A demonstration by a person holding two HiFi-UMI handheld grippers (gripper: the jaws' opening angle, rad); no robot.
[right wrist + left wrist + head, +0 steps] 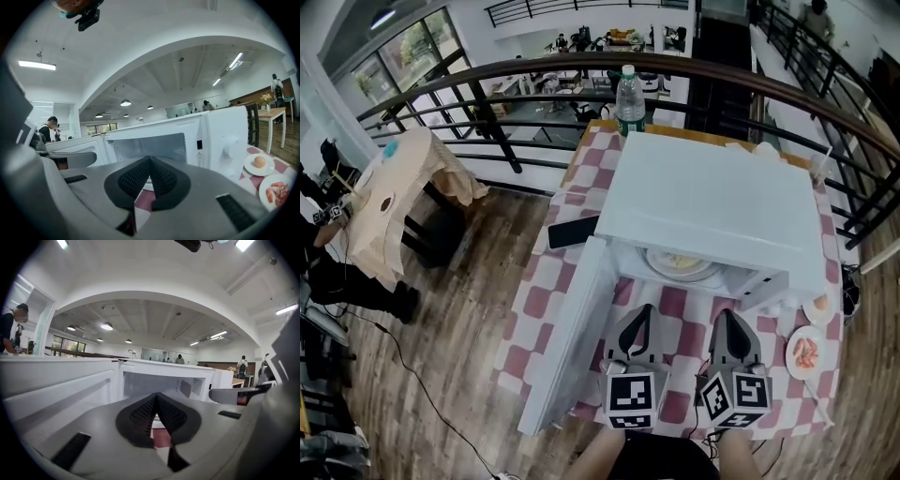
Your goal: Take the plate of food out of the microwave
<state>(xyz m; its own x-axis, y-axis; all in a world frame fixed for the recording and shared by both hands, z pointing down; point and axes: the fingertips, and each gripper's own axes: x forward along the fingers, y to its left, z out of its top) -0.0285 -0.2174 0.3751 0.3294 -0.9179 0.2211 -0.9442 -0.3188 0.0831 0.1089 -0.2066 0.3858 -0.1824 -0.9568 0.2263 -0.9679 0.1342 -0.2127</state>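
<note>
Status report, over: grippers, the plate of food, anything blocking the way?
Left gripper and right gripper shut, empty, just short of the microwave. Plate of food inside, untouched. Door wide open, nothing blocking.

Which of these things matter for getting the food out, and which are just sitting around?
For the job: microwave, its open door, plate of food inside, left claw, right claw, both shut.
Lying about: water bottle, black flat object, egg plate, plate of pink food.
</note>
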